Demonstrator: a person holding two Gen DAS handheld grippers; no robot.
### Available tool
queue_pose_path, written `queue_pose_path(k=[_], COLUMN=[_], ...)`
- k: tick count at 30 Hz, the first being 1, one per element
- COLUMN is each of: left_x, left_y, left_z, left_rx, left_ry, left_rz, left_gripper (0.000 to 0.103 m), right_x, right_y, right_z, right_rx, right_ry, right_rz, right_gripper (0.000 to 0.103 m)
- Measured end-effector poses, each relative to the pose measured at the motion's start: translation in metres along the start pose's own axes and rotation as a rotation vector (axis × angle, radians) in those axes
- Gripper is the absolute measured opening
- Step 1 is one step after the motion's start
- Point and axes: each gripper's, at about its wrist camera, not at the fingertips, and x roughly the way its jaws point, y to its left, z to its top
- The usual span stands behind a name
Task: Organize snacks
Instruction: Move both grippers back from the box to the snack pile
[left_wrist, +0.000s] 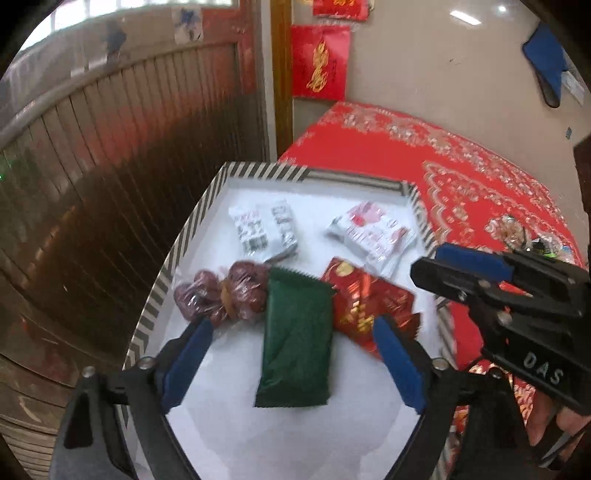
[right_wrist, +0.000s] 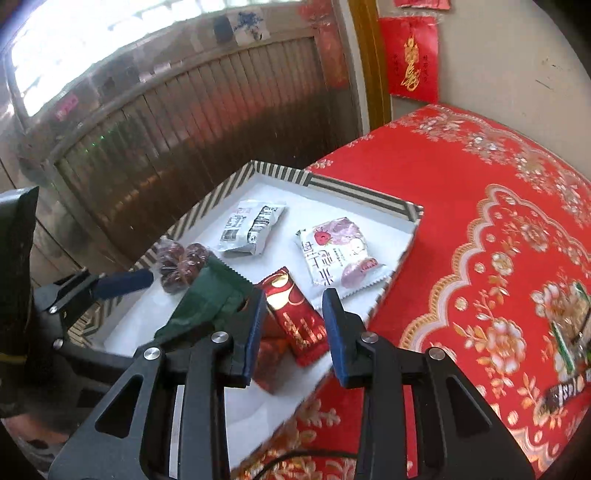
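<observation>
**Left jaws wide around the green packet in the tray**

Blue pads of the left gripper (left_wrist: 293, 323) stand far apart at the bottom of the left wrist view. The green packet (left_wrist: 295, 339) lies between them, touched by neither. It rests on the white floor of the striped tray (left_wrist: 177, 251), its long axis running up the frame, in line with the fingers. So the jaws could likely lift straight off without dragging it.

A wrapped bundle of dark red fruit (left_wrist: 221, 295) touches its left side and a red packet (left_wrist: 365, 299) its right. Two white packets (left_wrist: 264, 232) (left_wrist: 373, 236) lie further up the frame.

In its own view the right gripper (right_wrist: 294, 295) shows a narrow gap with nothing in it. It hangs over the tray's near corner.

Loose snacks (right_wrist: 569, 332) remain on the red-clothed counter (right_wrist: 480, 184) at the right edge of that view. They seem nearer the right hand, but they are blurred and cut off, so neither their number nor kind is clear. The tray's near edge is hidden behind both grippers.
</observation>
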Motion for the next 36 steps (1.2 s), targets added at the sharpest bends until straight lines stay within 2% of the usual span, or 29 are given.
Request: queue_pose_path(k=[5,14,20,26,34,36], left_x=[-0.008,-0.012,-0.011,-0.005,0.012,0.019], left_y=[-0.024,-0.082,-0.125,-0.173,-0.220,-0.229], left_z=[0.008,0.012,0.014,0.015,0.033,0.040], left_rx=[0.031,0.096,0.150,0.217,0.241,0.237], left_ry=[-0.021,-0.028,-0.019,0.012,0.061,0.083], left_rz=[-0.026,-0.106,-0.148,-0.185,-0.211,-0.237], left_gripper=[0.095,0.095,0.096,0.095,0.096,0.095], right_x=[-0.039,-0.101,-0.143,-0.167,-0.188,-0.191], right_y=[-0.011,-0.051,-0.098,-0.149,-0.189,-0.194], right_z=[-0.011,-0.043,-0.078,-0.117,-0.143,-0.145], right_rx=[0.005,0.056,0.114,0.221,0.323,0.338], right_ry=[-0.073,-0.129,-0.129,-0.098,-0.125,-0.134], right_rz=[-0.042,-0.176,-0.302,-0.381,-0.385,-0.378], right_gripper=[0.031,0.032,0.032,0.032,0.032,0.032])
